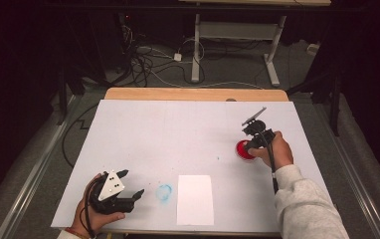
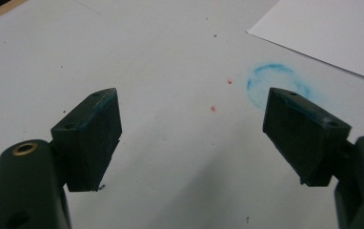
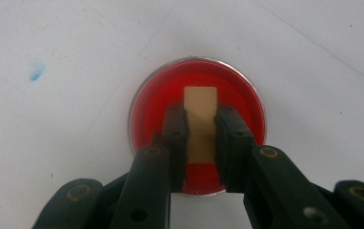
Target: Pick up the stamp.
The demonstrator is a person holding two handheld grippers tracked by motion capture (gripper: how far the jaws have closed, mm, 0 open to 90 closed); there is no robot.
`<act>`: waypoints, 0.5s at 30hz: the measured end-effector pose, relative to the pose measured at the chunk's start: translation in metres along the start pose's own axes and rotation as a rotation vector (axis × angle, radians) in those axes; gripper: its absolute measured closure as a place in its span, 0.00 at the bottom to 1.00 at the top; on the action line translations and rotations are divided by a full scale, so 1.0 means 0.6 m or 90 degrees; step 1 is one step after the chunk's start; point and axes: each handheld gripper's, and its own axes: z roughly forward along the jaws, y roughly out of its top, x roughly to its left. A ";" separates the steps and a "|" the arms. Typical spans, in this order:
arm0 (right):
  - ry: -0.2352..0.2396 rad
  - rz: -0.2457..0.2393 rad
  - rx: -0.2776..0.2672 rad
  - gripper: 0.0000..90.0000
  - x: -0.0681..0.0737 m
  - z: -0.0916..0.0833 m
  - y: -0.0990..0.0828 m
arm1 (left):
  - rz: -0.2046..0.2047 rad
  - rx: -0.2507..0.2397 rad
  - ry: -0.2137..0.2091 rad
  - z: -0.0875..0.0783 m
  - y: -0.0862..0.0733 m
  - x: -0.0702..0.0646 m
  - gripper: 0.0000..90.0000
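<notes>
right tool (image 3: 201,131) clamped on a tan block (image 3: 200,121) over a red dish (image 3: 197,125); left tool (image 2: 192,138) idle with jaws apart.

the red dish (image 1: 244,150) sits on the white desk (image 1: 168,134) toward its right side, and the block stands upright in the red contents, gripped on both flanks by the right tool (image 1: 251,144). the left tool (image 1: 128,186) rests near the front left corner, holding nothing. a blue ring stain (image 1: 164,192) lies just beside it, and a white sheet of paper (image 1: 195,199) lies next to the stain.
</notes>
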 end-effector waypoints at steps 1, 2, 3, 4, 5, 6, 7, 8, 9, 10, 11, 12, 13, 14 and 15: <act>-0.001 -0.003 0.000 0.86 0.001 0.000 0.000 | 0.000 0.002 0.001 0.000 0.000 0.000 0.23; 0.000 -0.002 0.000 0.86 0.000 0.000 0.000 | -0.001 0.002 0.001 0.000 0.000 0.000 0.23; 0.000 -0.002 0.000 0.86 0.000 0.000 0.000 | -0.001 0.002 0.001 0.000 0.000 0.000 0.23; 0.002 -0.001 -0.002 0.86 0.000 0.000 0.000 | -0.002 0.002 0.002 0.000 0.000 0.000 0.23; 0.002 -0.002 -0.001 0.86 -0.001 -0.001 0.000 | -0.005 0.002 0.002 0.000 0.000 0.000 0.23; 0.001 0.000 -0.002 0.86 -0.001 -0.001 0.000 | -0.007 0.000 0.000 0.000 0.000 0.001 0.23; 0.004 0.002 -0.004 0.86 -0.001 -0.002 -0.001 | -0.006 0.001 0.000 0.000 0.000 0.001 0.23; 0.001 -0.001 -0.014 0.86 -0.003 -0.005 -0.003 | -0.005 0.002 0.001 0.001 0.000 0.001 0.23; 0.001 0.002 -0.021 0.86 -0.004 -0.009 -0.004 | -0.004 0.002 0.001 0.001 0.000 0.001 0.23; 0.012 0.004 -0.032 0.86 -0.006 -0.012 -0.006 | -0.004 0.002 0.001 0.001 0.000 0.001 0.23; 0.021 0.006 -0.048 0.86 -0.009 -0.017 -0.009 | -0.005 0.001 0.000 0.001 -0.001 0.001 0.23; 0.018 0.009 -0.064 0.86 -0.012 -0.023 -0.011 | -0.006 0.001 0.001 0.001 -0.001 0.002 0.23; 0.018 0.009 -0.064 0.86 -0.012 -0.023 -0.011 | -0.006 0.001 0.001 0.001 -0.001 0.002 0.23; 0.023 -0.008 -0.100 0.85 -0.011 -0.037 -0.019 | -0.008 0.004 0.003 0.001 -0.003 0.003 0.23; 0.021 -0.005 -0.108 0.86 -0.010 -0.041 -0.023 | -0.010 0.004 0.003 0.001 -0.003 0.003 0.23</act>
